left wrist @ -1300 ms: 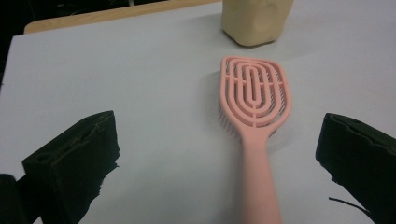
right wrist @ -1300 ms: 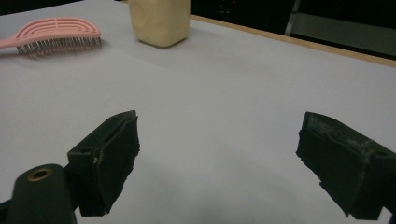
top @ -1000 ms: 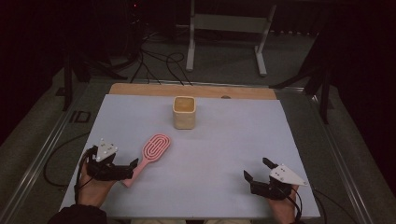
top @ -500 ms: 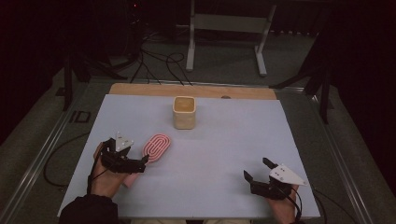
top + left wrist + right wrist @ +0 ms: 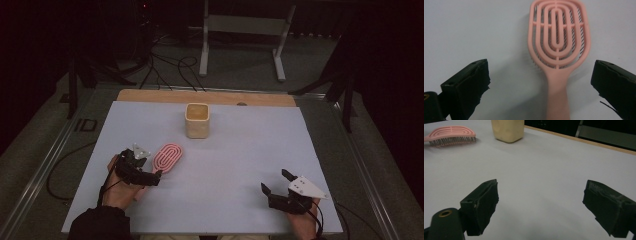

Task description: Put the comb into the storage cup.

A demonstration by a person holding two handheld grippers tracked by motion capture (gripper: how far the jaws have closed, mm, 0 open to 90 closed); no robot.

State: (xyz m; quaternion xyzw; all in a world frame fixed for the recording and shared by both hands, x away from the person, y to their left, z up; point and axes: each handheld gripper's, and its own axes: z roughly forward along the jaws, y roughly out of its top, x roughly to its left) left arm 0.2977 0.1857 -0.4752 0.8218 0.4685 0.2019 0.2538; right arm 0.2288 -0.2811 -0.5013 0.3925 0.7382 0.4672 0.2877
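Both jaws wide beside hairbrush [image 5: 559,50] handle.

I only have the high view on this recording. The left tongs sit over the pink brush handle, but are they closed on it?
Observer: No. In the left gripper view the left tongs are wide open, a jaw on either side of the brush handle, touching neither.
Operator: Which way up is the brush?
Observer: Bristles down; the right gripper view shows them under the pink back, on the mat.
Operator: And the right tongs?
Observer: The right tongs are open too, with bare mat between the jaws; the cup stands well beyond them.
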